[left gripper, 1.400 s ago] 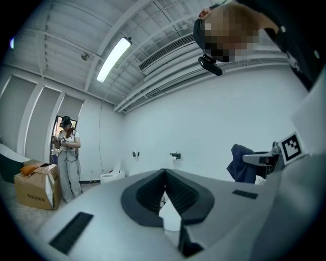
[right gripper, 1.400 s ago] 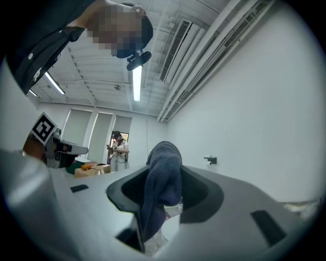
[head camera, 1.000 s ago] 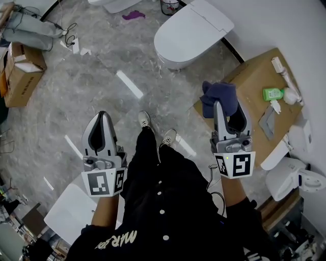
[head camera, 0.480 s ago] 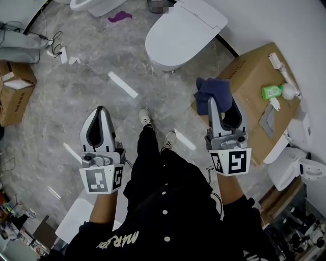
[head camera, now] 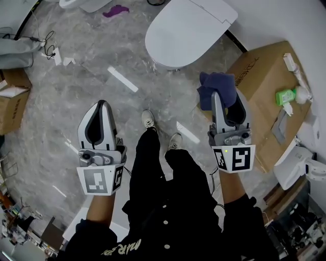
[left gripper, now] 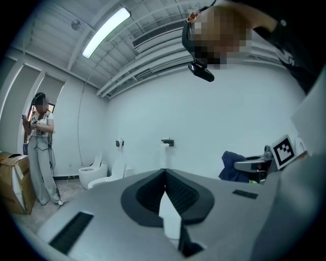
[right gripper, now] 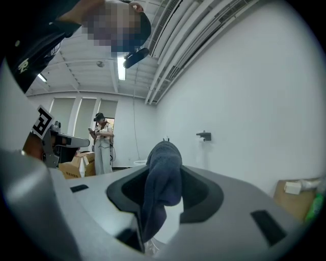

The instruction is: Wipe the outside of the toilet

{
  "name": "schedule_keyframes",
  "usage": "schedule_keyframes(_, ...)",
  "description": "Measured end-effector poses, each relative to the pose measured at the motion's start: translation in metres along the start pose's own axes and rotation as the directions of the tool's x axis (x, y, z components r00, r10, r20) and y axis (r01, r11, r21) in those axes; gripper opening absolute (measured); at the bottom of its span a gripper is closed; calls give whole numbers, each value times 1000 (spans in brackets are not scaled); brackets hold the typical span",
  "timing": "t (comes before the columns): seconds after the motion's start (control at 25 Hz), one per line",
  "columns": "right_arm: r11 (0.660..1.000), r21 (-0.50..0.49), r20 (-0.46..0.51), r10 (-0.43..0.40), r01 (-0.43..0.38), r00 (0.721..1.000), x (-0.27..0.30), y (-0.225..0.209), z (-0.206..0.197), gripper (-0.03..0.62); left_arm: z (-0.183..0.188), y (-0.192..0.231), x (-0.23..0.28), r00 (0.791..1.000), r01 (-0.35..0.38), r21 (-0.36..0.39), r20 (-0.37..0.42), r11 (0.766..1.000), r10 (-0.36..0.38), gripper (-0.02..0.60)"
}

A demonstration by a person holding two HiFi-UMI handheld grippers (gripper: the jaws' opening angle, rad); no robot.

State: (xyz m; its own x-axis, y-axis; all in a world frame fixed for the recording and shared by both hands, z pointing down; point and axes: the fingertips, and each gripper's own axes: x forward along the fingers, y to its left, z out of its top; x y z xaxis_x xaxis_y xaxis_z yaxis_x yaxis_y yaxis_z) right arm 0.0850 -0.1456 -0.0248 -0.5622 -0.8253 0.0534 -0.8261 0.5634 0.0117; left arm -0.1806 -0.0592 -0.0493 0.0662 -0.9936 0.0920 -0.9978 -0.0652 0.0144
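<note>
A white toilet with its lid down stands on the grey marble floor, ahead of me in the head view. My right gripper is shut on a dark blue cloth that bunches over its tips, held short of the toilet's right side. In the right gripper view the cloth hangs between the jaws. My left gripper is shut with nothing in it, held over bare floor left of my legs; in the left gripper view its jaws meet at the tips.
A brown cardboard box sits right of the toilet, with a green bottle on it. Another toilet stands by the far wall. A person stands at the left beside cardboard boxes. A purple rag lies on the floor.
The toilet has come closer and larger in the head view as I step toward it. Both grippers keep their pose; the right still holds the cloth.
</note>
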Motion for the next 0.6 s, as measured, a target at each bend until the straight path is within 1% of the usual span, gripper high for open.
schedule_keyframes(0.16,1000,-2,-4,-17,17,1000,18,-2,-56,164,-47,8,22,1000,15,18,6,1000,-16,11)
schedule_keyframes(0.36,1000,-18,2,-9,9,1000,36,6,-128,164,-112,17,41,999,31,32,22,999,-32,11)
schedule_keyframes(0.6,999,-41,40,-4,6,999,49,17,-202,164,-187,36,57,999,23,41,42,999,-25,11)
